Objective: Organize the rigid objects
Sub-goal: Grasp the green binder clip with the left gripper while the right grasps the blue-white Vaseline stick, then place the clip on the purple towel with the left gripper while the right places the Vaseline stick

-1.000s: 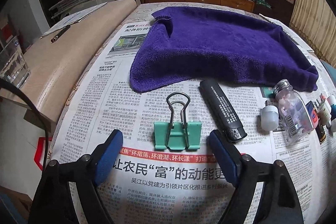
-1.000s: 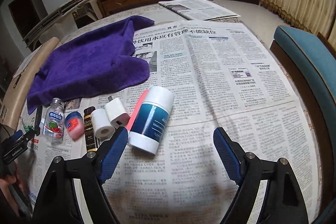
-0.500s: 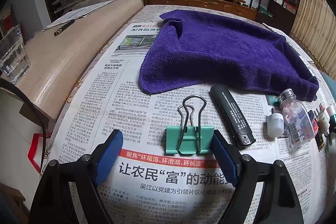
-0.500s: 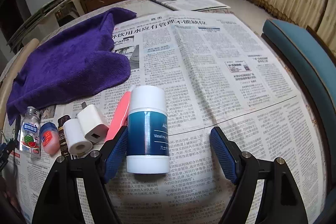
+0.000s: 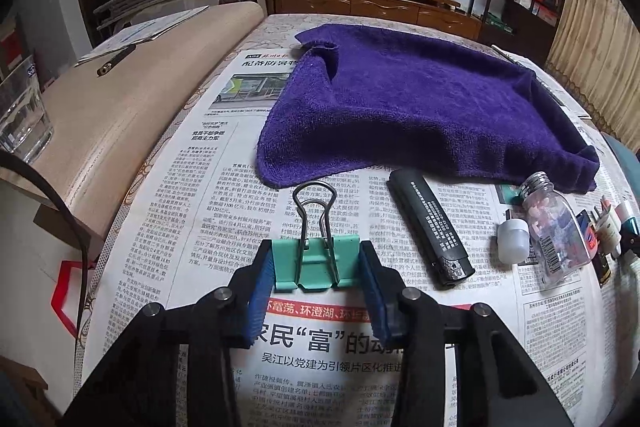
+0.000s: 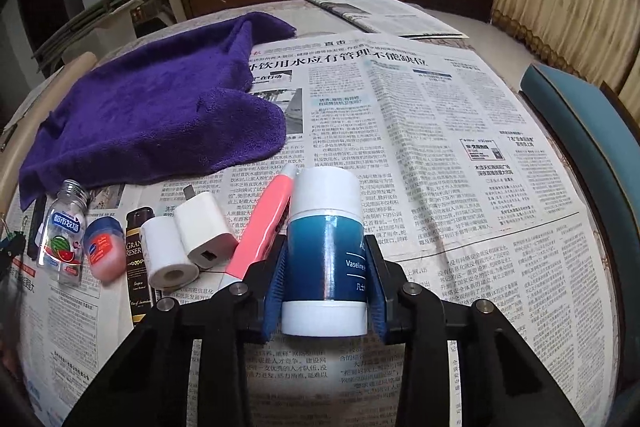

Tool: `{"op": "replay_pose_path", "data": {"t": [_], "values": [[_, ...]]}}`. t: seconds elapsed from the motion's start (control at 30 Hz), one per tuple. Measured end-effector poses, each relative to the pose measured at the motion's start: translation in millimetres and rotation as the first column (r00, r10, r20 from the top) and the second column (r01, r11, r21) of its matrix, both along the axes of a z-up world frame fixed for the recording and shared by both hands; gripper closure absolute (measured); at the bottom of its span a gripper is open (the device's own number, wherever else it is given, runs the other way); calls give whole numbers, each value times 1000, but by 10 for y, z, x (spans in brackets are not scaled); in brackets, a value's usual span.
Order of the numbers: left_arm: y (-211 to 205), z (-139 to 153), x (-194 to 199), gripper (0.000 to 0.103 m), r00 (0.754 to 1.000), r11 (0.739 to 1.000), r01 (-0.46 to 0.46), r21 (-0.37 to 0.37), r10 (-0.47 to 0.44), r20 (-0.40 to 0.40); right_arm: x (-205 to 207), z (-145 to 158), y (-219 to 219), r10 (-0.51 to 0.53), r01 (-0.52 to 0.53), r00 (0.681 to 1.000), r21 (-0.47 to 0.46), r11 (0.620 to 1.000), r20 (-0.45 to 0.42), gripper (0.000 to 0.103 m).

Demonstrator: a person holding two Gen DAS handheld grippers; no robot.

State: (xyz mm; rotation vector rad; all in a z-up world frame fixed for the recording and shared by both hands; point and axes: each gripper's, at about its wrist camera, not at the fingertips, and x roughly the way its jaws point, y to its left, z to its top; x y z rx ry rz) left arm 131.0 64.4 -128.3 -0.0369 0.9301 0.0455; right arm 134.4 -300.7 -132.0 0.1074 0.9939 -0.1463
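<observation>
Left wrist view: left gripper [image 5: 316, 277] fingers clamped the mint-green metal binder clip [image 5: 315, 262] across its width, wire handles pointing toward the purple terry towel [image 5: 420, 111]. Right gripper [image 6: 325, 281] fingers clenched the blue-and-white cylindrical Vaseline jar [image 6: 326, 251], long axis pointing away from them, on the newspaper-covered tabletop [image 6: 460, 155].

The left gripper [image 5: 316, 269] — black arms with blue ribbed pads [image 5: 262, 287] — lies low and level, its jaws drawn in against something between them. The right gripper [image 6: 326, 277] matches it — blue pads [image 6: 276, 289] pressed inward, arms reaching forward.
</observation>
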Motion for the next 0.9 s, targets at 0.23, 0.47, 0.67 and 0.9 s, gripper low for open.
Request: {"op": "replay_pose_path", "data": {"t": [0.23, 0.47, 0.67, 0.9], "values": [[49, 203, -28, 64, 1000, 1000, 8, -12, -8, 20, -72, 114, -107, -13, 12, 1000, 53, 999, 16, 67], [-31, 487, 188, 64, 997, 996, 55, -65, -51, 49, -2, 407, -73, 11, -16, 998, 85, 996, 62, 67], [-108, 693, 659, 64, 994, 991, 86, -106, -79, 71, 352, 673, 141, 67, -77, 992, 98, 992, 103, 67], [-269, 745, 1383, 64, 989, 982, 127, -137, -115, 90, 1111, 781, 644, 177, -190, 976, 100, 977, 126, 67]]}}
